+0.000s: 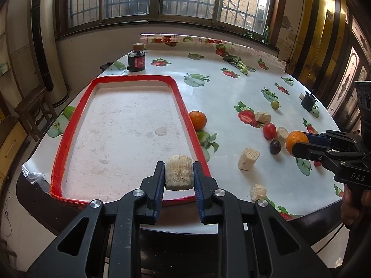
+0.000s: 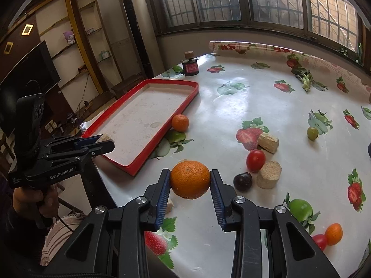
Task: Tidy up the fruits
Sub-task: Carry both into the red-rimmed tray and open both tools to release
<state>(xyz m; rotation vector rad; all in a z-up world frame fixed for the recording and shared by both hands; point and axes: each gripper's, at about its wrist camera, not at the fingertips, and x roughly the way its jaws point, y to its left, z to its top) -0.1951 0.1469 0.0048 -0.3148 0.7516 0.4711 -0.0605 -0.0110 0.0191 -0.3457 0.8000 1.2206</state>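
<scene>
A: Left wrist view: the left gripper (image 1: 179, 173) is pitched down over the near end of the red tray (image 1: 183, 106). A beige block (image 1: 179, 172) is clamped between its fingers (image 1: 158, 178), held above the tray floor.

B: And the right gripper (image 2: 190, 180)?

A: It is seen angled down over the table (image 2: 231, 106), just right of the tray. An orange (image 2: 190, 179) is gripped between its fingers (image 2: 163, 190), lifted clear of the cloth.

B: What is left around?

A: A second orange (image 2: 180, 122) is seen touching the tray's right wall. A tomato (image 2: 255, 160), a dark plum (image 2: 242, 181), a green grape (image 2: 312, 133) and more beige blocks lie on the table right of the held orange. A dark jar (image 2: 190, 66) stands beyond the tray, and a leafy green (image 2: 303, 76) lies far back. The tray floor itself is bare.
</scene>
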